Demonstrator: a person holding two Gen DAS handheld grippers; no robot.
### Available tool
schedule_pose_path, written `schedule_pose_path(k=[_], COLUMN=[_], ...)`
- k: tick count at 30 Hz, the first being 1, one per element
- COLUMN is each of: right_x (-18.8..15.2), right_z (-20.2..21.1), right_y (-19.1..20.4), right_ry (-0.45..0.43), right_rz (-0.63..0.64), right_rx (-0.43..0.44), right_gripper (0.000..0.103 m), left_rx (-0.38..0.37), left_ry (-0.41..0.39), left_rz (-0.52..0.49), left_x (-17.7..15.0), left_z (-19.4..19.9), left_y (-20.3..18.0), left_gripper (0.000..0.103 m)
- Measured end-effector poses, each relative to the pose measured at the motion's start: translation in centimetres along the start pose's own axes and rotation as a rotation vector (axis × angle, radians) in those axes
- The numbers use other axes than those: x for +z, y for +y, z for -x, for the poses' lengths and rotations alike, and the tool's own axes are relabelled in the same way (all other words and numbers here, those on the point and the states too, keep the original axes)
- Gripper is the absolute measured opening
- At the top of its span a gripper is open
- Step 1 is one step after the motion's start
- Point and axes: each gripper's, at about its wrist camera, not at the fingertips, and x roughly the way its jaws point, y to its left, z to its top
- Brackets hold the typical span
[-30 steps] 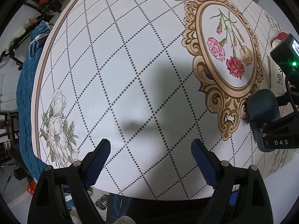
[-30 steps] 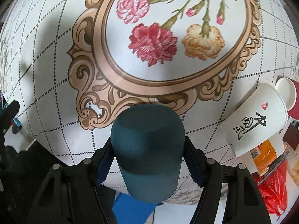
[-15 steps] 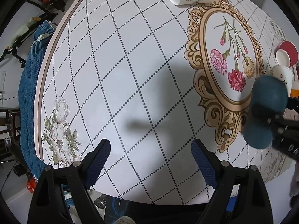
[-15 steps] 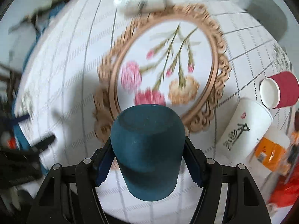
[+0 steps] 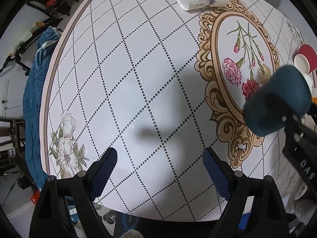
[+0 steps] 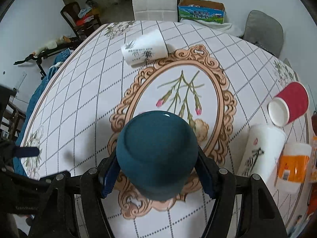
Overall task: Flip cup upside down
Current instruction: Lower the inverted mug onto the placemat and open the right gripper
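Since a second ago our right tongs [image 6: 158, 170] have lifted the teal cup [image 6: 157, 154] up off the surface [image 5: 142, 75] and tipped it, so the view behind it now takes in the room and not only the flowered medallion; our left tongs [image 5: 159, 166] have hardly stirred.

The round surface is smooth and glossy, white with a dotted diamond grid, printed flower sprays and one ornate gold oval frame [image 6: 221, 91] around carnations.

We count five cups. Four lie on their sides on the surface: a white one with bamboo print [image 6: 145, 48] at the far side, a white one with black calligraphy [image 6: 261, 150], a red one with a white inside [image 6: 289, 104], and an orange-and-white one [image 6: 294, 162], these three close together at the right edge.

The fifth, the teal cup, is matte, rounded and squat, with a recessed circular base. It hangs above the near end of the frame, clear of the surface. In the right wrist view its base faces up and away from us, its long axis leaning steeply forward; its mouth is hidden from us.

Our right tongs are clamped on its sides, blue pads [image 6: 110, 173] pressed to the wall. Our left tongs stand spread wide, holding nothing, over bare grid.
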Motion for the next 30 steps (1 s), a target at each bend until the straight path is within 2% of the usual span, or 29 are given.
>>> schedule_pose_path(k=[3,9,11,12,13,14,17,25,30], right_x=[-1.6,-2.6,-2.7,-2.8,-2.9,-3.1,-3.9,-6.6,-7.9], right_z=[-1.9,-2.3,-1.9,-1.6,-1.1,-0.8,1.5,9.8,13.7], right_y=[0.6,0.6,0.5,0.3,0.1,-0.1,-0.2,-0.7,-0.9], right_ry=[0.015,0.038,0.043,0.045,0.047,0.047,0.029,-0.031,-0.065], right_rz=[-0.014,-0.045,-0.076,-0.095,-0.116,-0.132,-0.171,-0.312,-0.376], right_rx=[-0.009,-0.030,-0.046,-0.055,-0.057,-0.057,-0.091,-0.284,-0.318], right_gripper=[0.072,0.072,0.078,0.087,0.093,0.094,0.094,0.097,0.097], left_rx=[0.005,0.019,0.026,0.024,0.021,0.020,0.025,-0.013,-0.037], left_ry=[-0.005,-0.034,-0.054,-0.065,-0.077,-0.086,-0.134,-0.248,-0.304], left_rz=[-0.009,-0.030,-0.038,-0.044,-0.049,-0.053,-0.079,-0.145,-0.160], left_x=[-0.7,-1.6,-1.8,-1.9,-2.0,-2.1,-2.9,-4.1,-5.6], left_z=[-0.4,0.5,1.0,1.4,1.8,2.2,3.7,8.2,11.5], left_y=[0.6,0.0,-0.1,-0.1,-0.2,-0.2,-0.6,-0.3,-0.6], left_gripper=[0.088,0.088,0.092,0.097,0.098,0.098,0.098,0.098,0.098])
